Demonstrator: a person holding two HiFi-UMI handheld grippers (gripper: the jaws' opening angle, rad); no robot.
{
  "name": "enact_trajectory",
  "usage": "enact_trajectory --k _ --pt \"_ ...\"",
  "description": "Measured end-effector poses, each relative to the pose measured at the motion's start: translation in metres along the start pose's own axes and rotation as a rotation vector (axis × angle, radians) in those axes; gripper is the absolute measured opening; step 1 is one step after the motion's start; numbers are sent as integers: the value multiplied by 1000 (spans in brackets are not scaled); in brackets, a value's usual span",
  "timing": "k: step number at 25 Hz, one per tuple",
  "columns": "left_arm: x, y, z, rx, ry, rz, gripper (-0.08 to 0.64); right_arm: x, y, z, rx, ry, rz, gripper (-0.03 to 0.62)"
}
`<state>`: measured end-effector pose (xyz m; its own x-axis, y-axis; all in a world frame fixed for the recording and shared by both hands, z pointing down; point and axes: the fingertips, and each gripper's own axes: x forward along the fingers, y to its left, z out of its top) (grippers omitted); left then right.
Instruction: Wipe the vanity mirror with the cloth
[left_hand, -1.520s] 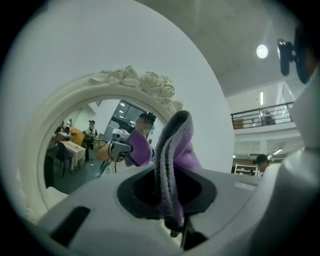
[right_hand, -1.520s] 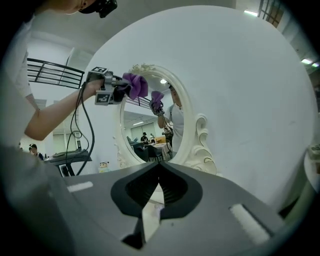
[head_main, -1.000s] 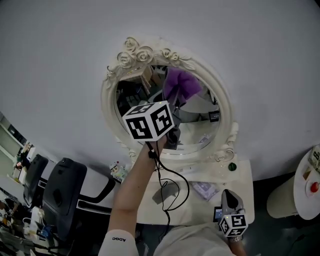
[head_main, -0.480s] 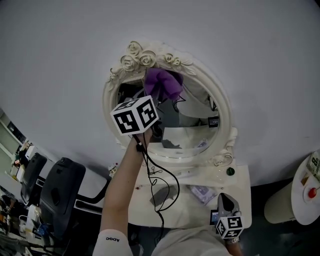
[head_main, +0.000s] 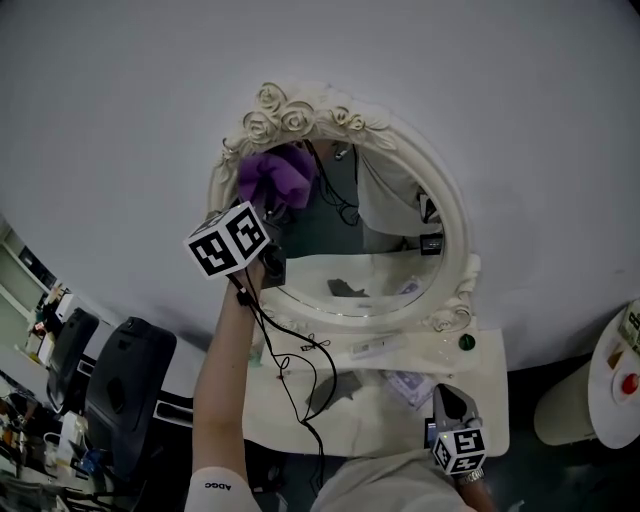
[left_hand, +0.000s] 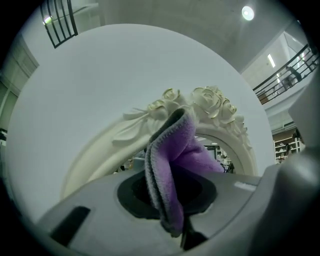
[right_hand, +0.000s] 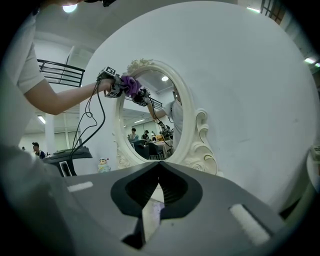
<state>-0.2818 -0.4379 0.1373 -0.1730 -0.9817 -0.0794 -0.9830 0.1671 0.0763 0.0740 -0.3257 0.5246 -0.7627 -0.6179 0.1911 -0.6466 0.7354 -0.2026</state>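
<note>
Head view, read from left to right. A black office chair (head_main: 128, 385) stands at the far left, clear of the work. Next, the left gripper (head_main: 263, 208) is raised by the person's bare forearm (head_main: 222, 380) to the upper left of the oval vanity mirror in its cream, rose-carved frame (head_main: 345, 255); its jaws are clenched on a bunched purple fleecy cloth (head_main: 275, 175), which lies against the glass just below the carved roses. The left gripper view confirms the grasp – the cloth (left_hand: 172, 165) is pinched at its folded middle between the jaws of the left gripper (left_hand: 170, 212), and the free folds billow forward. A black cable (head_main: 300, 365) hangs from that gripper over the cream vanity tabletop (head_main: 480, 350). At lower right, the right gripper (head_main: 446, 395) rests low over the tabletop, well apart from the mirror; its jaws meet at the tips on nothing (right_hand: 157, 186). The cloth is judged light, soft and easily crushed, so a firm pinch at the bunched centre suits it – the glass is fragile and likely slippery, and calls for gentle pressure.
</note>
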Motion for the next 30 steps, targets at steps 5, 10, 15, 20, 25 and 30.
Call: enact_trajectory --k 5,10,15,20,25,30 --pt "-9 27 -4 38 22 68 55 -1 4 2 -9 -6 16 8" --pt "-15 46 -11 119 39 144 55 -3 -1 4 -1 -18 8 8" --pt "-34 13 -18 -9 -1 32 55 -3 -4 2 12 -16 2 8" --pt "-37 -67 -24 -52 -30 -136 55 1 0 2 12 -14 12 8" --pt "-14 -139 -49 -99 14 -272 55 -6 -4 0 29 -18 -16 8" --pt "19 -195 -81 -110 77 -338 55 -21 -21 0 51 -34 -89 8"
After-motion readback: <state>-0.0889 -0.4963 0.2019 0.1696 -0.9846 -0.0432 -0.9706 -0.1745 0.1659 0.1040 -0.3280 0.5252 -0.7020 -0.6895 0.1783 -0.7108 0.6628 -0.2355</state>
